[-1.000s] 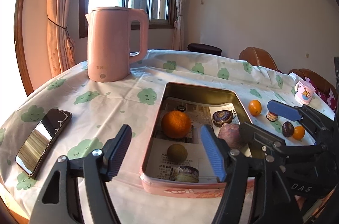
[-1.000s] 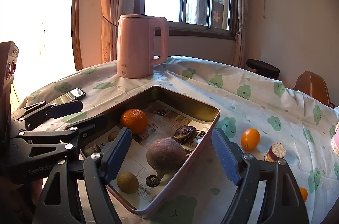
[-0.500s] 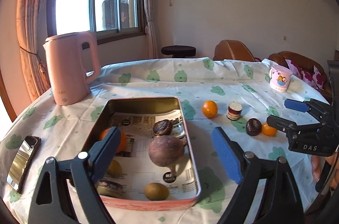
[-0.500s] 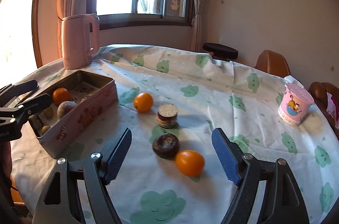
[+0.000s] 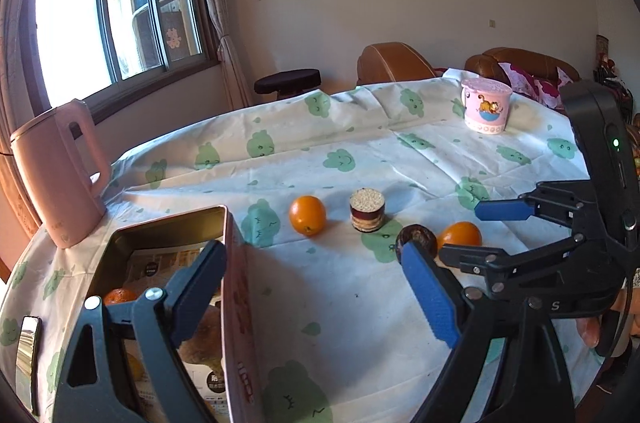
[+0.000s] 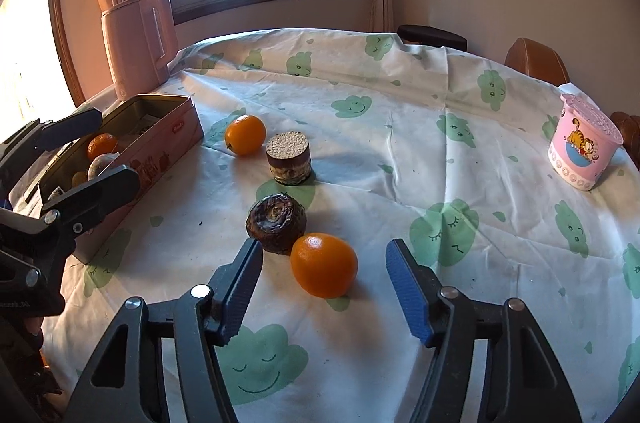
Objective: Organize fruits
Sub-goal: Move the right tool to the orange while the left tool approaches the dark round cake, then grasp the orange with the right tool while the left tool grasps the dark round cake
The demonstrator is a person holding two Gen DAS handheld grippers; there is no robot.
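Orange between closing right tool | wrinkled fruit beside | left tool apart

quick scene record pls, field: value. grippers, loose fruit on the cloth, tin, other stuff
right hand-held gripper: jaws closing around near orange, pads not yet touching it
left hand-held gripper: open, empty, one finger over the tin
loose on tablecloth: near orange, dark wrinkled fruit beside it, sliced cylinder piece, far orange
in tin: an orange, a pale round item, more partly hidden
other: pink kettle, pink cartoon cup, phone
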